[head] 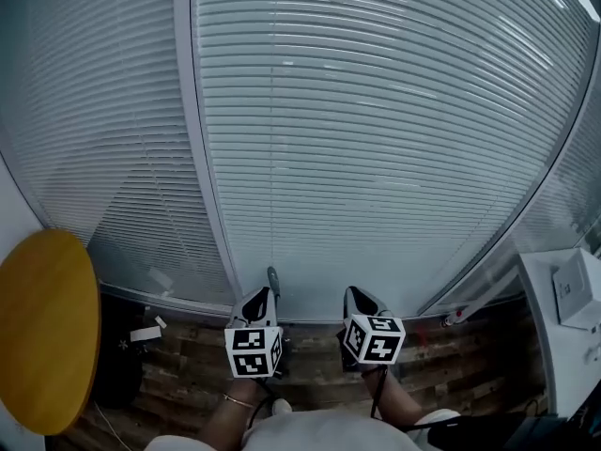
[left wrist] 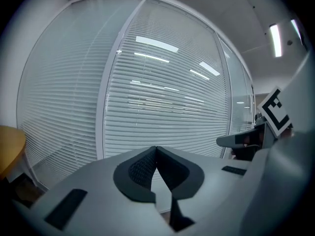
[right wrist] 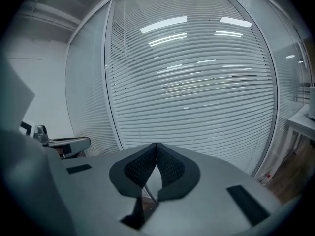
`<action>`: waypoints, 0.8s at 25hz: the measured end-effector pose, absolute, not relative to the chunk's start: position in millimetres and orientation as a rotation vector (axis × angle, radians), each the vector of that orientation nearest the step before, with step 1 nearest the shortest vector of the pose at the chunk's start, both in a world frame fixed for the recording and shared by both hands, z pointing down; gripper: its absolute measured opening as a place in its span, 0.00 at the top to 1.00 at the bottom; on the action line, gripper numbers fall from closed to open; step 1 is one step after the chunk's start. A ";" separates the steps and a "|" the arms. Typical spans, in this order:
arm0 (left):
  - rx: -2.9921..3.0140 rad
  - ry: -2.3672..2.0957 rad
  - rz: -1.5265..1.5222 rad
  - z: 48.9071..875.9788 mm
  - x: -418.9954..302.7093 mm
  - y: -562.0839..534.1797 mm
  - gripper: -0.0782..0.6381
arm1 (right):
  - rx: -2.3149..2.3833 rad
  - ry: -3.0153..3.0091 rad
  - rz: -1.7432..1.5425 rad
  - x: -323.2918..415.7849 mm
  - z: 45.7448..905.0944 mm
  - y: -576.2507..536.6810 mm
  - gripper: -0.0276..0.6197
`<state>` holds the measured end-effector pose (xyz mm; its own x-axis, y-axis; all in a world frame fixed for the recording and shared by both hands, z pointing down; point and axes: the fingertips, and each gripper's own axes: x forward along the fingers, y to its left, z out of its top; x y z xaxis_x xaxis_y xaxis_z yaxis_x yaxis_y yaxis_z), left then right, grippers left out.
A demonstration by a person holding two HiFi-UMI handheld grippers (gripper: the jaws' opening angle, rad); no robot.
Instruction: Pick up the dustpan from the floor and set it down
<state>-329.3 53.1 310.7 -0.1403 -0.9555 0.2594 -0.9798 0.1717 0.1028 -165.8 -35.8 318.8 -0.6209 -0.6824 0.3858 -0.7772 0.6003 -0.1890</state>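
Head view: both grippers sit at 6 o'clock, side by side and apart, pointing at a wall of closed blinds (head: 376,139). The left gripper (head: 271,278) and the right gripper (head: 353,296) are each held low in front of the body, probably a resting carry while nothing is within reach. A yellow round table (head: 42,327) fills 8 o'clock and a white desk (head: 554,346) stands at 4 o'clock. Wooden floor (head: 188,365) shows along the bottom. The dustpan is in none of the views, so the pickup looks not yet begun. No bin or other container shows either.

Left gripper view: the left gripper (left wrist: 156,149) has its jaws pressed together at the tips, with nothing between them. The blinds fill the view ahead.

Right gripper view: the right gripper (right wrist: 156,145) is likewise pressed together and empty, facing the blinds. The other gripper shows at 9 o'clock.
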 end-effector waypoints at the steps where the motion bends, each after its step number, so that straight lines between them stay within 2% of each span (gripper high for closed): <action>1: 1.858 -2.182 0.139 313.3 -332.1 49.0 0.87 | 1.198 -2.553 0.500 -167.6 320.5 -40.4 0.91; 10: 1.779 -2.177 0.182 333.0 -328.8 26.2 0.87 | 1.114 -2.541 0.578 -177.5 340.4 -70.3 0.91; 20: 1.639 -2.196 0.167 381.6 -337.0 35.5 0.87 | 1.090 -2.532 0.475 -187.4 365.9 -84.9 0.91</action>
<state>-337.0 35.5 381.6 -0.2375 -0.8946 0.3786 -0.9415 0.3079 0.1369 -187.4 -84.9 365.9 -0.6462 -0.6276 0.4343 -0.7423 0.6491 -0.1666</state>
